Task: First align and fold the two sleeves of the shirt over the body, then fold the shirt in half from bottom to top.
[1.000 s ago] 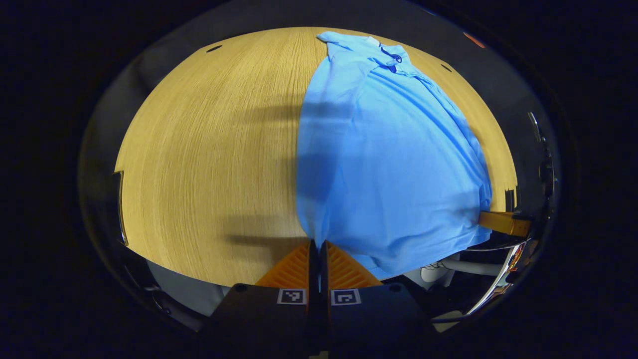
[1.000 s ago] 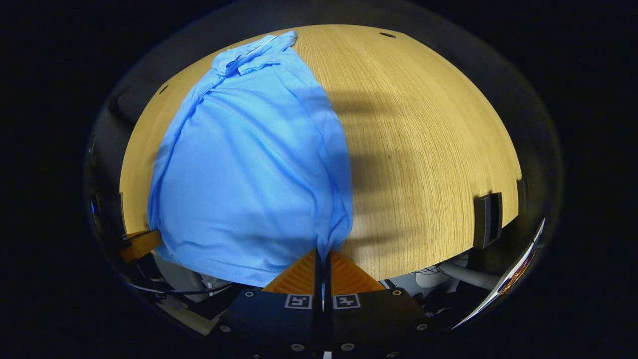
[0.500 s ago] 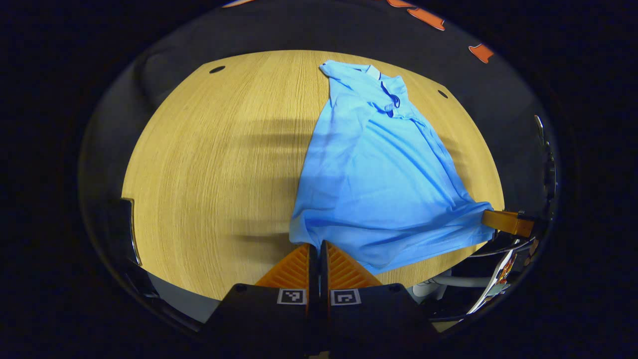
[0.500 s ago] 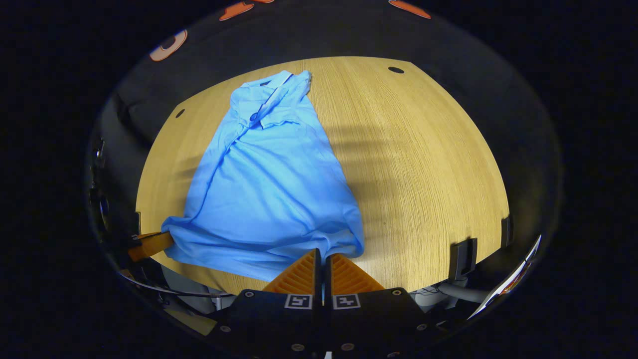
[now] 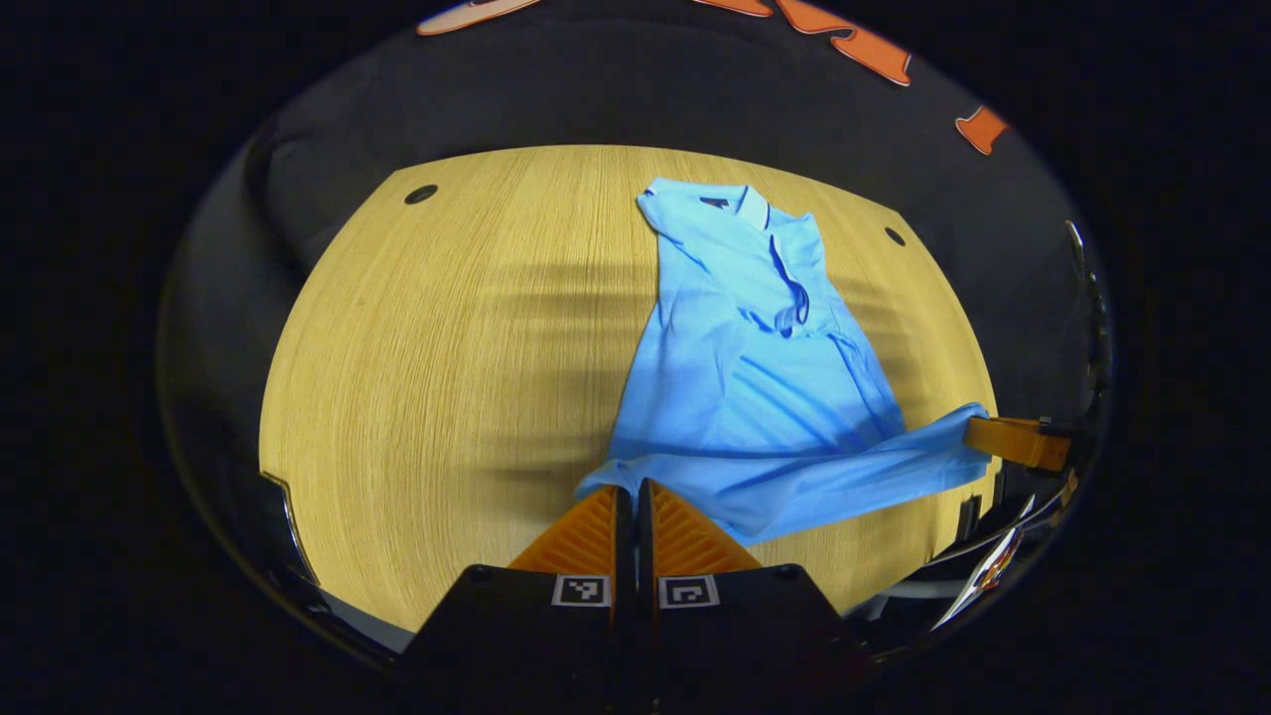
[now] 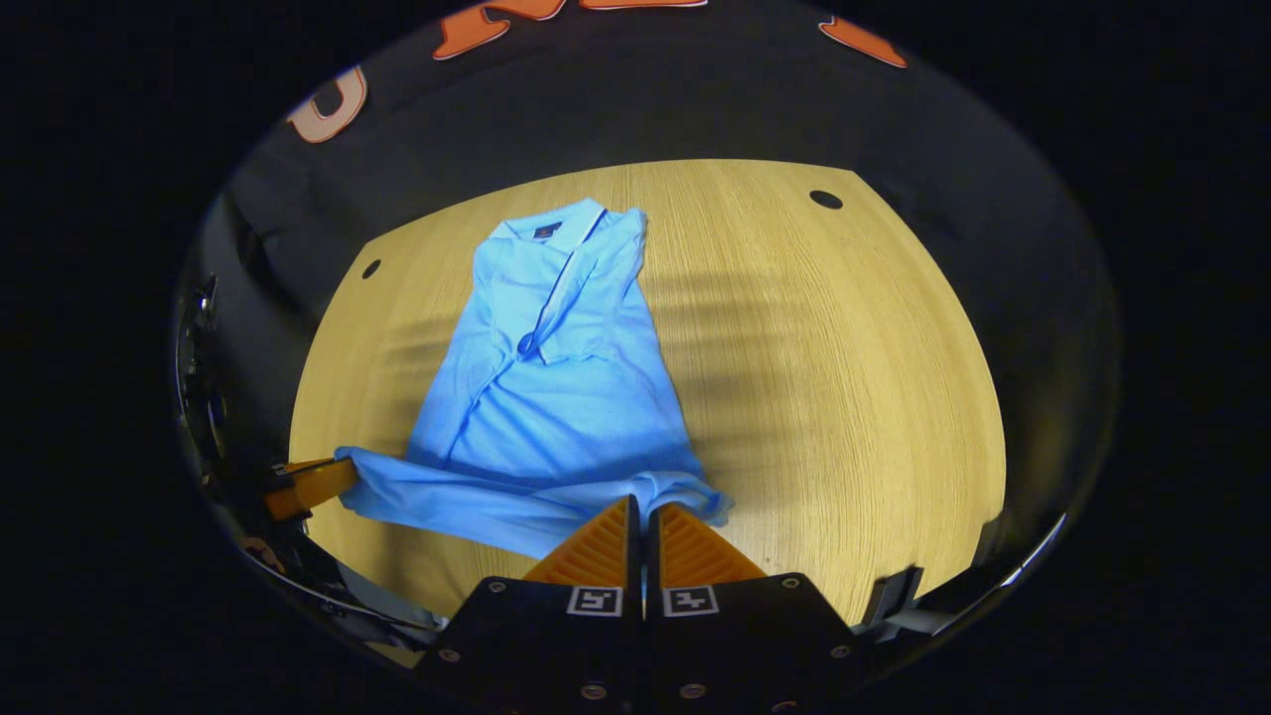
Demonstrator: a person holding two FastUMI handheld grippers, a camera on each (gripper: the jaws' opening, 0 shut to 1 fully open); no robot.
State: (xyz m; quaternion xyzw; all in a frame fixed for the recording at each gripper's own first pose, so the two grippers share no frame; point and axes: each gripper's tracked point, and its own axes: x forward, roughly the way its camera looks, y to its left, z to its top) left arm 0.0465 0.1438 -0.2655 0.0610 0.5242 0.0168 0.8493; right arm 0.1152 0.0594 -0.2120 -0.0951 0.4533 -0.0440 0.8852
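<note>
Both claws are pinched tight on the hem of the blue shirt (image 5: 755, 397): the left claw (image 5: 627, 489) on one bottom corner, the right claw (image 6: 642, 504) on the other. Over the last second the hem has travelled from the near edge toward the collar at 12 o'clock, so the bottom-to-top fold looks underway (sleeves appear already tucked in). Its body lies flat on the table (image 5: 447, 348), narrow and smooth.
</note>
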